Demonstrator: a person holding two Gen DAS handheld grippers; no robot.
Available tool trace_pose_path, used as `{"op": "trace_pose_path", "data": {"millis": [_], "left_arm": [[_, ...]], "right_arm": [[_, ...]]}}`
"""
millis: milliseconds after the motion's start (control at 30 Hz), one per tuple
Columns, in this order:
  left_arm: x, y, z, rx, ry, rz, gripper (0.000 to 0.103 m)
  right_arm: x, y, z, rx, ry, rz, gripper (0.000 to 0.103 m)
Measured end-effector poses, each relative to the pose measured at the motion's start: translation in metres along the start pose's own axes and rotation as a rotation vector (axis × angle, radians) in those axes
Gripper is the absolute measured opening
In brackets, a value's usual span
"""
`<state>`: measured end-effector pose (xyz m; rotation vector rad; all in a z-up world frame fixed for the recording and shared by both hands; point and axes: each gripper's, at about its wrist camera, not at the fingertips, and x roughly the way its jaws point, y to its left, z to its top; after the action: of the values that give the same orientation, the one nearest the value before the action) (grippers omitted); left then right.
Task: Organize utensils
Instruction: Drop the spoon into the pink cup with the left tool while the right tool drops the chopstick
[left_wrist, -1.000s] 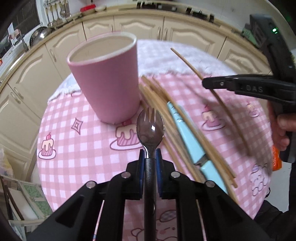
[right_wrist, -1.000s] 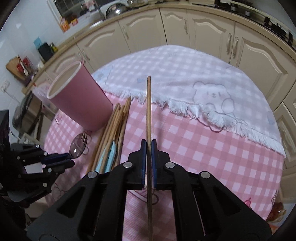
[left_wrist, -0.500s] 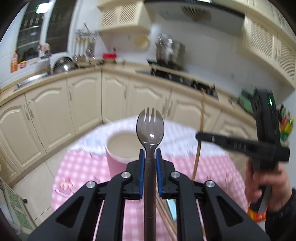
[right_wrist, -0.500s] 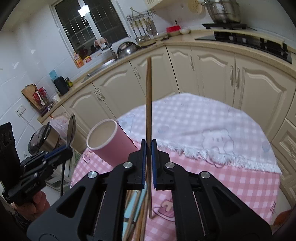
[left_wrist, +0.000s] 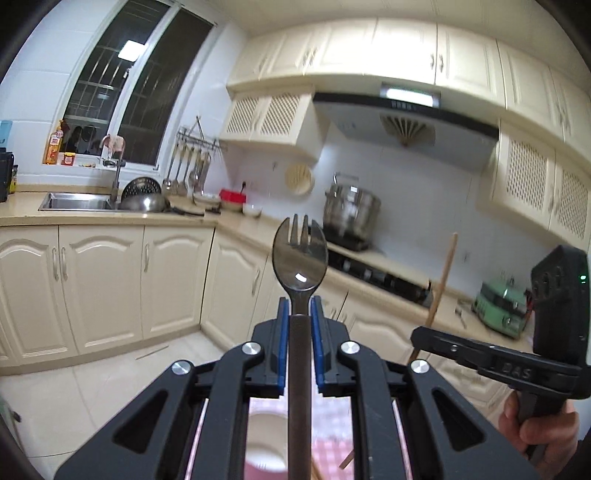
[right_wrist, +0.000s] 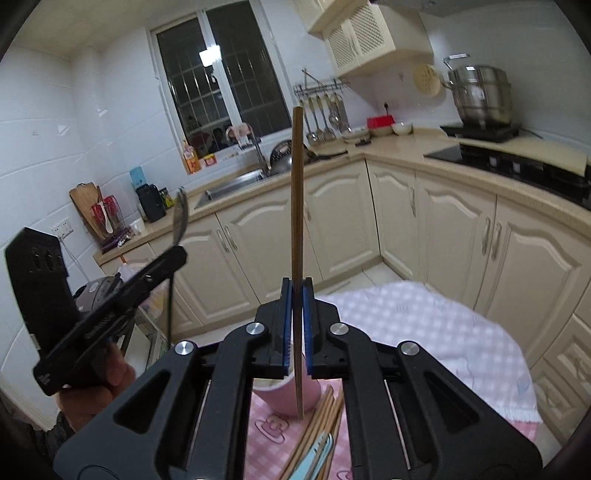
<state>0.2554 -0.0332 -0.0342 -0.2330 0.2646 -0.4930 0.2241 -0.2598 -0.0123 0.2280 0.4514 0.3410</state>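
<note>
Both fingers clamped: left (left_wrist: 299, 314) on spork (left_wrist: 300, 254), right (right_wrist: 297, 295) on chopstick (right_wrist: 297, 221); pink cup (right_wrist: 284, 397) below.

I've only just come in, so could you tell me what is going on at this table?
A person is sorting utensils with a gripper in each hand. The left gripper is shut on a metal spork, held up in the air. The right gripper is shut on a single wooden chopstick, standing upright above the pink cup. More chopsticks lie on the checked tablecloth beside the cup.
</note>
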Motion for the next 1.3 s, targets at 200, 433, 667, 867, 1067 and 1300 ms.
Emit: {"op": "trace_pose_path", "data": {"millis": [200, 433, 667, 867, 1067, 1300], "left_arm": [[0.021, 0.004, 0.005, -0.017, -0.057, 0.004, 0.011], [0.05, 0.014, -0.015, -0.031, -0.035, 0.019, 0.011], [0.071, 0.028, -0.042, -0.044, 0.015, 0.038, 0.011], [0.086, 0.036, -0.064, -0.042, 0.067, 0.044, 0.011], [0.082, 0.038, -0.075, -0.018, 0.102, 0.057, 0.051], [0.059, 0.03, -0.069, 0.045, 0.09, 0.099, 0.092]], "right_arm": [[0.009, 0.013, 0.018, -0.037, -0.034, 0.02, 0.006], [0.037, 0.023, 0.02, -0.064, -0.014, 0.033, 0.006], [0.063, 0.016, 0.008, -0.051, 0.042, 0.03, 0.006], [0.079, 0.01, -0.004, -0.035, 0.094, 0.032, 0.006], [0.085, -0.008, -0.013, 0.025, 0.13, 0.02, 0.043], [0.068, -0.027, -0.014, 0.095, 0.067, 0.005, 0.09]]}}
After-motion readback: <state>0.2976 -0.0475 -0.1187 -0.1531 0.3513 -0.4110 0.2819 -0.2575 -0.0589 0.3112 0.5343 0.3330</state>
